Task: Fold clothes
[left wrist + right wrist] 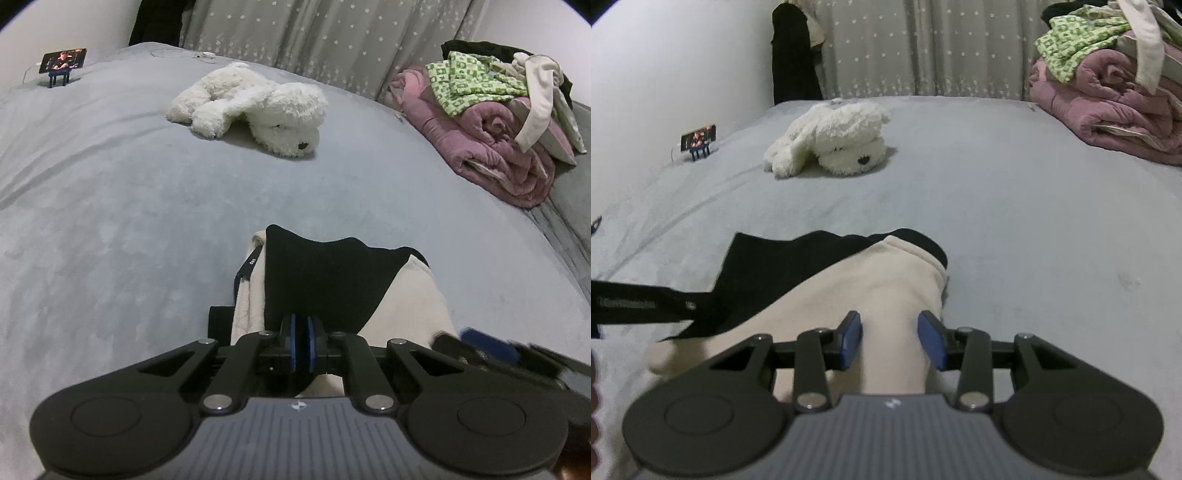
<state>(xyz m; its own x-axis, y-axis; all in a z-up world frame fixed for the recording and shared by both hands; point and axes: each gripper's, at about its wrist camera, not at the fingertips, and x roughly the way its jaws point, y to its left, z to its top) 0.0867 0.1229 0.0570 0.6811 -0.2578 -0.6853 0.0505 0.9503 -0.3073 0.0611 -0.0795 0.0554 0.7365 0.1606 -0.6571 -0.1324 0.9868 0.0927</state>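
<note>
A cream-and-black garment (871, 295) lay on the grey bed (1015, 221), bunched into a narrow bundle near its front edge rather than squared into a neat rectangle. The left claw (302, 343) was pinched tight on the black part of that garment, blue pads nearly meeting. The right claw (890, 339) stood partly open astride the cream cloth, though whether its pads actually pressed the fabric could not be told. So the fold looked only partway made. Well apart, at the bed's far right, a heap of clothes (491, 81) sat unfolded on a pink quilt (495, 155), suggesting most work remained. A white plush dog (255, 107) lay between.
</note>
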